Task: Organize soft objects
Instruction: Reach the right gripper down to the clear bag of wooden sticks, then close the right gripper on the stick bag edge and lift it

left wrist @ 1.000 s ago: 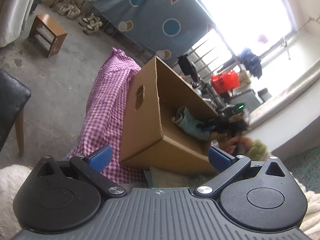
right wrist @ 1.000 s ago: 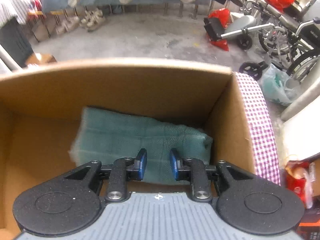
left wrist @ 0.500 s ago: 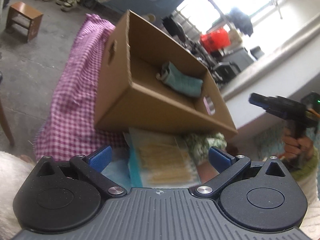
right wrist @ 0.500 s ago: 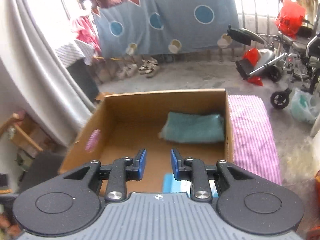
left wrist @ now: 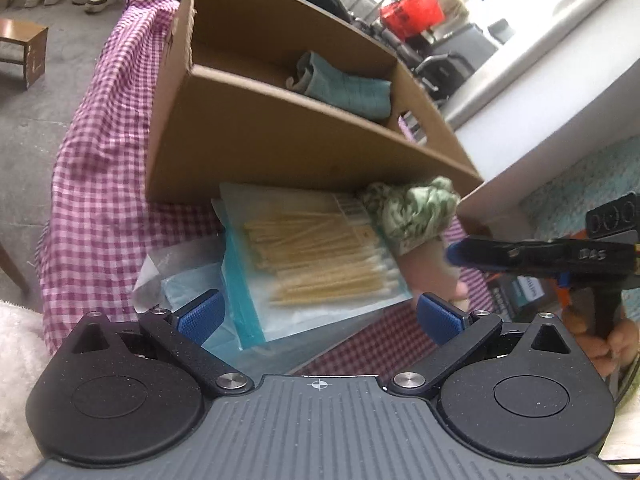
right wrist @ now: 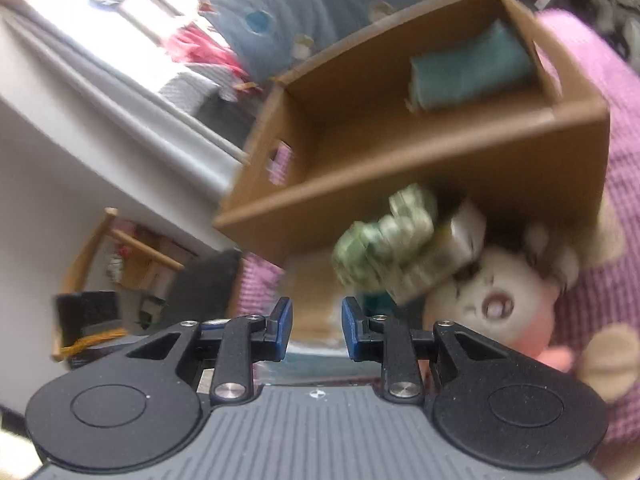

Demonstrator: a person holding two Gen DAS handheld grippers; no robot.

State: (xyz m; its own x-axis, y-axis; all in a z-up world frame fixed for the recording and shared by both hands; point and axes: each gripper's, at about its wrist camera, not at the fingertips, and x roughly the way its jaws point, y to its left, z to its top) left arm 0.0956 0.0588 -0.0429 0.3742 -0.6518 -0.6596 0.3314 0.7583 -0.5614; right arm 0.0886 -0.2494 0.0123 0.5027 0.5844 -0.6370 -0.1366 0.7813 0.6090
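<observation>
Folded teal cloth (left wrist: 348,90) lies inside the cardboard box (left wrist: 280,144), at its far end, edges a bit rumpled. A crumpled green patterned cloth (left wrist: 412,210) sits just outside the box's near wall, on the pink-checked cover (left wrist: 104,208), touching a clear bag of cotton swabs (left wrist: 316,256).

Left gripper (left wrist: 320,316): fingers spread wide, nothing betw. them, above the bag. Right gripper (right wrist: 316,330): fingers close together w/ a narrow gap, empty.

Only the right wrist view shows a plush toy (right wrist: 496,300) beside the green cloth, blurred, prob. an animal. Only the left view shows the swabs clearly.
</observation>
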